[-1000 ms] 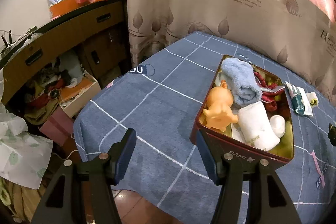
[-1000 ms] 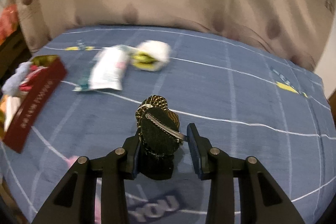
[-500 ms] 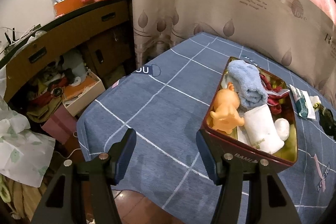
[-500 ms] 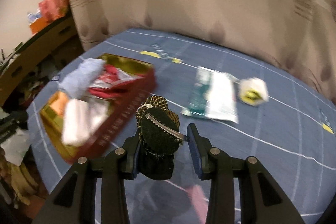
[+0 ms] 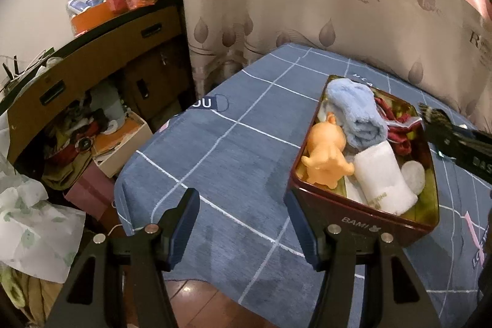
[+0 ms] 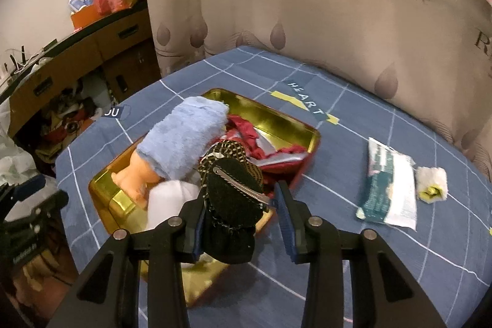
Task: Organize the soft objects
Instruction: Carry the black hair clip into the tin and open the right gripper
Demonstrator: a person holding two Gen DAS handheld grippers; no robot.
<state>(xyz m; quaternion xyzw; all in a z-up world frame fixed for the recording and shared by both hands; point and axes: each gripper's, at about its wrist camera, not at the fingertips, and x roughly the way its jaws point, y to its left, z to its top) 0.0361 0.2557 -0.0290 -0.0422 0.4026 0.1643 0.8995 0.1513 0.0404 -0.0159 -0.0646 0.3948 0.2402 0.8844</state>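
A red tin with a gold inside (image 5: 353, 212) (image 6: 276, 119) sits on the blue checked cloth. It holds a rolled blue towel (image 5: 356, 112) (image 6: 187, 134), an orange toy figure (image 5: 324, 156) (image 6: 135, 174), a rolled white towel (image 5: 382, 177), a white round pad (image 5: 413, 177) and red cloth (image 5: 396, 137) (image 6: 246, 128). My right gripper (image 6: 241, 205) is shut on a dark knitted hair clip (image 6: 232, 186) and holds it above the tin's near rim. It shows at the right edge of the left wrist view (image 5: 433, 119). My left gripper (image 5: 243, 220) is open and empty, in front of the tin's left corner.
A green and white packet (image 6: 390, 186) and a small white roll (image 6: 432, 183) lie on the cloth right of the tin. A cluttered brown cabinet (image 5: 77, 76) and boxes stand left of the table. A leaf-print curtain (image 5: 338, 5) hangs behind. The table edge is near.
My right gripper has swung left with the hair clip, from over the bare cloth to above the tin. The left gripper has drawn back slightly and stays open.
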